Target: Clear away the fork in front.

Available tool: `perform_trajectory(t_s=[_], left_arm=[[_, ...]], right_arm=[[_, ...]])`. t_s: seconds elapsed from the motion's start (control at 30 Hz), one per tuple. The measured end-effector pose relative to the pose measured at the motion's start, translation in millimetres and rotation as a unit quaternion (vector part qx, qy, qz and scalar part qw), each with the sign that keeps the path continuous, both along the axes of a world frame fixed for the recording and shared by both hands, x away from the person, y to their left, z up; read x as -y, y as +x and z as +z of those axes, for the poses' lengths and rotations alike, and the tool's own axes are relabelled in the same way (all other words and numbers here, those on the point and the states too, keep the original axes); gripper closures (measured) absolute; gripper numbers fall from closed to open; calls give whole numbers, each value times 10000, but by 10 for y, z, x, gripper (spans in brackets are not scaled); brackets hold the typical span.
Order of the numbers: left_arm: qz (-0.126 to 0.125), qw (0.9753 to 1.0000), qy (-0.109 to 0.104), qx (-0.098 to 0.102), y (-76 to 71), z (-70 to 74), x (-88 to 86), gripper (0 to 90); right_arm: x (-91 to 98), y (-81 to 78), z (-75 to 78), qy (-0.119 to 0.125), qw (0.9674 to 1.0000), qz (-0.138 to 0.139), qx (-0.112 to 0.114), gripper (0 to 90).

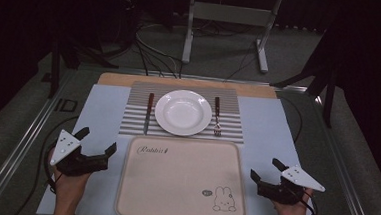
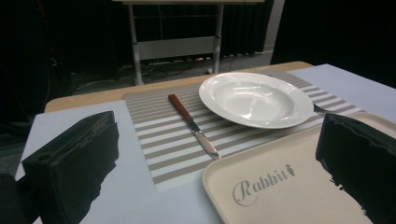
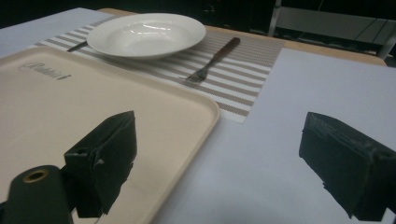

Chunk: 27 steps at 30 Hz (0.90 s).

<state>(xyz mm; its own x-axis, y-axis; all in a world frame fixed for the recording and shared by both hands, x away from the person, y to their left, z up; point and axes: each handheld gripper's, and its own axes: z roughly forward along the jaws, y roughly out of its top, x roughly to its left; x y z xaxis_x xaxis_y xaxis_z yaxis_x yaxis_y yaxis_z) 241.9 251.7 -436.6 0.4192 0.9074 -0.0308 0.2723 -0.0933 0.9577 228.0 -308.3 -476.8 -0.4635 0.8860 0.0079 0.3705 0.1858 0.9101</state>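
Beside the tray (image 1: 181, 179), left gripper (image 1: 97, 143) and right gripper (image 1: 264, 169) gape, holding nothing.

Metal stand (image 1: 227, 19) beyond table; floor cables (image 1: 154, 55).

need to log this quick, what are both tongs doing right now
Left tongs: open, holding nothing, beside the tray.
Right tongs: open, holding nothing, on the tray's other side.
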Motion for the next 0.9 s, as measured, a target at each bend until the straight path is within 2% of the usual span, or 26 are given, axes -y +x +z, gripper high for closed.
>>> perform_trajectory(t_s=[0.23,0.6,0.67,0.83,0.9], left_arm=[[252,9997,7,12,-4,-40,-33,0],[329,9994,55,5,1,-60,-26,0],[355,9994,16,9,3,-57,-34,0],[371,9993,14,-20,9,-64,-43,0],[377,9993,30,-32,13,-70,-41,0]], right_arm=[[32,34,-23,101,9997,-154,-129,115],[37,39,-1,147,9996,-190,-153,115],[29,52,32,187,9994,-193,-230,115],[15,92,102,137,9995,-181,-239,115],[21,130,158,189,9993,-205,-236,116]])
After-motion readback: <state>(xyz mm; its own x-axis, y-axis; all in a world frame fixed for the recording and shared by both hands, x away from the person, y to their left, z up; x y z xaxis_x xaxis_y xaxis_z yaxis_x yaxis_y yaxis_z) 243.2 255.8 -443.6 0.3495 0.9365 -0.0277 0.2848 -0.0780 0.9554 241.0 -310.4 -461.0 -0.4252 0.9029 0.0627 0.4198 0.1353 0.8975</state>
